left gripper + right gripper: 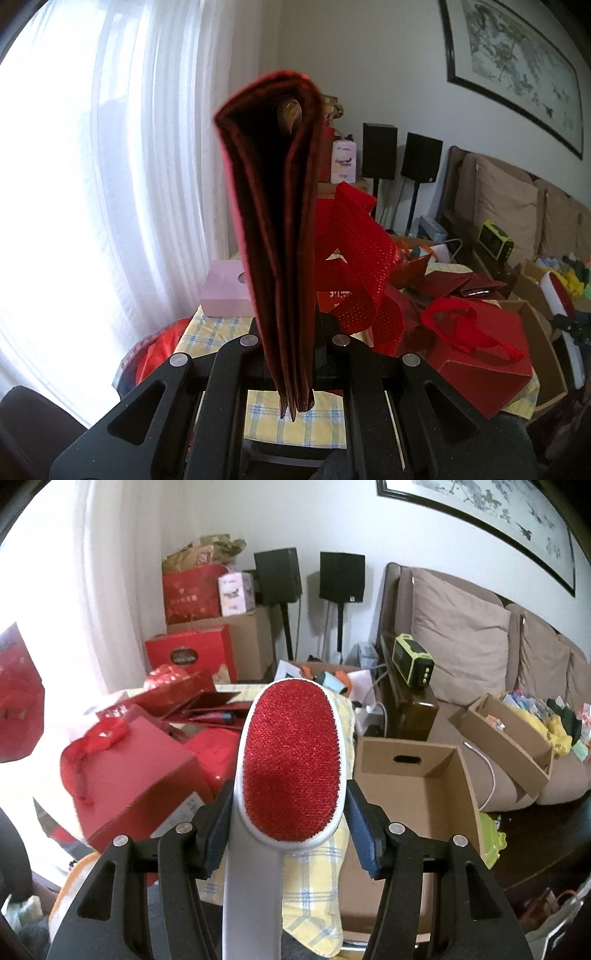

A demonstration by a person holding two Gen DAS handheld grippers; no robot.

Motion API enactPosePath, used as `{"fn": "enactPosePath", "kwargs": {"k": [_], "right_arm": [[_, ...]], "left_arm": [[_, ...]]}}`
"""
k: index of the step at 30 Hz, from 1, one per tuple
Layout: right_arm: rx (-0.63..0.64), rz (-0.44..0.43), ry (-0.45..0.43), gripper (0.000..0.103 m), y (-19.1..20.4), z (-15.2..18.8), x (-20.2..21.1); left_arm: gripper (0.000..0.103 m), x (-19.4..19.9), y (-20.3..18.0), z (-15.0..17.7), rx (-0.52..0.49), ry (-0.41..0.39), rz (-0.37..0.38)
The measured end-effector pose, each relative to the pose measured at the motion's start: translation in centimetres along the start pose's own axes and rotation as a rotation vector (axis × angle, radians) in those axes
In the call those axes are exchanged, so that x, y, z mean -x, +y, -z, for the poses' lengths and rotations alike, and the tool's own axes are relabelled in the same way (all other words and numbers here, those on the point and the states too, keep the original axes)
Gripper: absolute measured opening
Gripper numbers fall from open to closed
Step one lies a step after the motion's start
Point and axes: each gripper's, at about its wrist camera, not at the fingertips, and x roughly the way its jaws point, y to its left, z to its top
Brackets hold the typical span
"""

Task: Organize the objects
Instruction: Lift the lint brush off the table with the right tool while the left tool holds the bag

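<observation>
1. Step in hand, as judged: the carry. Both grippers were loaded and held above the cluttered table [295, 417]; nothing was being picked or set down at that instant.
2. The left gripper [291, 354] was clenched tight on a folded red bag [277, 221]. The bag stood upright between the jaws, its lower edges poking out below the grip and its fold far ahead of the fingers.
3. The right gripper [286, 823] grasped a lint brush [291, 760] at the neck, jaws about half spread with a pad at either side of the white body. The red bristle face looked up toward the camera; the handle ran back under it.
4. Places from the right gripper: an open cardboard box [413, 775] lay just ahead and to the right, empty so far as could be seen. A red gift box [129, 771] sat ahead to the left.
5. Next move, as judged: the brush needed a destination. The cardboard box looked the likeliest, which would call for a swing right, a drop over the opening, then release. Uncertain.
6. The bag probably belonged with the heap of red bags [351, 258] ahead and right of the left gripper.
7. Pose: both grippers pointed forward and tipped somewhat downward. No hand or sleeve was visible.
</observation>
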Motion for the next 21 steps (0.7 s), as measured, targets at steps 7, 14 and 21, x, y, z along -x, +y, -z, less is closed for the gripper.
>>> {"fn": "enactPosePath", "kwargs": {"k": [7, 14, 21], "right_arm": [[-0.032, -0.052, -0.025, 0.058, -0.6, 1.2, 0.0], [-0.021, -0.070, -0.041, 0.058, -0.6, 1.0, 0.8], [-0.007, -0.082, -0.090, 0.058, -1.0, 0.9, 3.6]], "left_arm": [[0.008, -0.3, -1.3, 0.3, 0.007, 0.041, 0.019], [0.008, 0.3, -3.6, 0.6, -0.027, 0.014, -0.011], [0.008, 0.6, -5.5, 0.6, -0.022, 0.011, -0.011]]}}
